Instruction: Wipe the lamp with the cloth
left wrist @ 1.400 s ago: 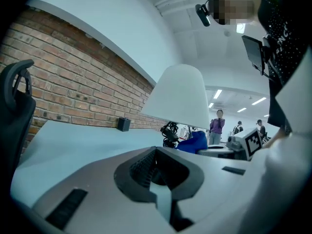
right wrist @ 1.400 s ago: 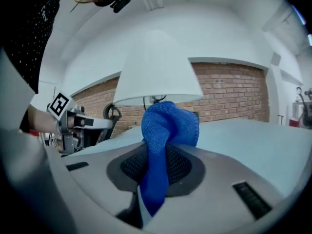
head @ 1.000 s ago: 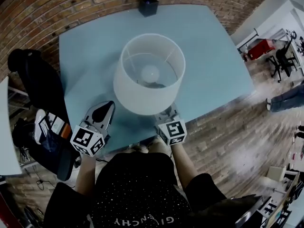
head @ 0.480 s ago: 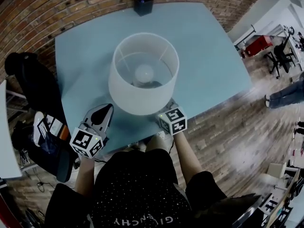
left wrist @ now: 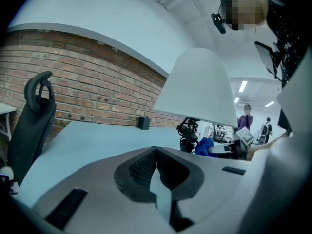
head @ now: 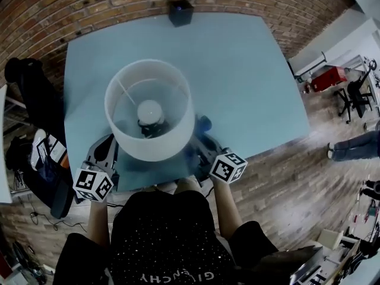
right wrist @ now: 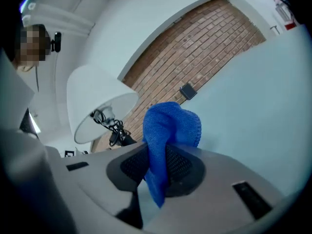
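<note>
- Head view: the upright lamp stands on the desk. The right gripper is just beside the lamp's near right side, the left gripper at its near left.
- Left gripper view: jaws closed on nothing; the lamp lies ahead and to the right.
- Right gripper view: jaws clamp the cloth; the lamp lies ahead and to the left, so the wipe probably goes leftward.

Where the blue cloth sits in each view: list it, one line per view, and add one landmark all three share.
Head view: cloth just right of the lampshade, near picture centre.
Left gripper view: right of centre, below the lampshade.
Right gripper view: centre, pinched in the right gripper.
Shared landmark: small black box at the table's far edge.
</note>
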Demonstrator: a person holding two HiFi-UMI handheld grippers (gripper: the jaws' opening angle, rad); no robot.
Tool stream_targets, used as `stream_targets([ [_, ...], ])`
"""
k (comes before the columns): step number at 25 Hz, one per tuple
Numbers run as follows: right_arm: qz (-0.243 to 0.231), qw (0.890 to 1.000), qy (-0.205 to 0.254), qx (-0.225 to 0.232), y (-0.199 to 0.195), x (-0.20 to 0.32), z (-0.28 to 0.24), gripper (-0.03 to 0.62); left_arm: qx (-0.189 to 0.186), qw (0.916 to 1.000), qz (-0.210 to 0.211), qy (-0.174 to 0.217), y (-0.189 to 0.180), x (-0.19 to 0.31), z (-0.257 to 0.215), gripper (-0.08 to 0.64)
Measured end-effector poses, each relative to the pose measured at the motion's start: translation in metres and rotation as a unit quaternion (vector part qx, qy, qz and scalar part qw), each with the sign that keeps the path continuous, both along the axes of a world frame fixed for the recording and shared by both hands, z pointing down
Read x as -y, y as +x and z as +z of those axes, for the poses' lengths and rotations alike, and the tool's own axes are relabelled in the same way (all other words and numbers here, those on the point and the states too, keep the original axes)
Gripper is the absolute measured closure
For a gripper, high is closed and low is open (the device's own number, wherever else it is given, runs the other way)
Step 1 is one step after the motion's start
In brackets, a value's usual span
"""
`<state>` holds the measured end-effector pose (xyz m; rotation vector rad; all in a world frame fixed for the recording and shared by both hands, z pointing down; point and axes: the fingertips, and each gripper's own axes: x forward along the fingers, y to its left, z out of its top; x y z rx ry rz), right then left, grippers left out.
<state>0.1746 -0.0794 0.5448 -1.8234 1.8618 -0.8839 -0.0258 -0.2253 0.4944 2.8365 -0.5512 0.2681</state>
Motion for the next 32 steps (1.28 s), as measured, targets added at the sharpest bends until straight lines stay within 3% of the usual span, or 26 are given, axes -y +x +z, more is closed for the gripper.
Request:
stream_targets([
  [4, -0.072, 0.994, 0.065, 0.044, 0.025, 0.007, -0.028, 0.518, -0.011, 0.9975, -0.069, 0.011, 0.007, -0.002, -0.007, 0.549],
  [8, -0.146, 0.974, 0.120, 0.124, 0.031, 0.035, -0.051, 0.518, -0.044, 0.9891, -0.140, 0.008, 0.005, -0.002, -0.015, 0.549],
  [12, -0.228, 0.952, 0.122, 0.163, 0.013, 0.061, -0.054, 0.518, -0.064, 0.9742, -0.216, 0.010, -0.009, -0.006, -0.018, 0.549],
  [15, -0.262, 0.944, 0.112, 0.165, -0.006, 0.077, -0.049, 0.518, -0.065, 0.9664, -0.249, 0.010, -0.022, -0.016, -0.015, 0.549],
  [24, -0.327, 0.942, 0.018, 0.074, -0.036, 0.111, -0.006, 0.518, -0.070, 0.9496, -0.305, 0.008, -0.050, -0.035, -0.008, 0.549],
  [32, -0.329, 0.934, -0.133, -0.048, -0.032, 0.119, 0.037, 0.518, -0.078, 0.9495, -0.304, 0.005, -0.048, -0.032, -0.010, 0.549],
])
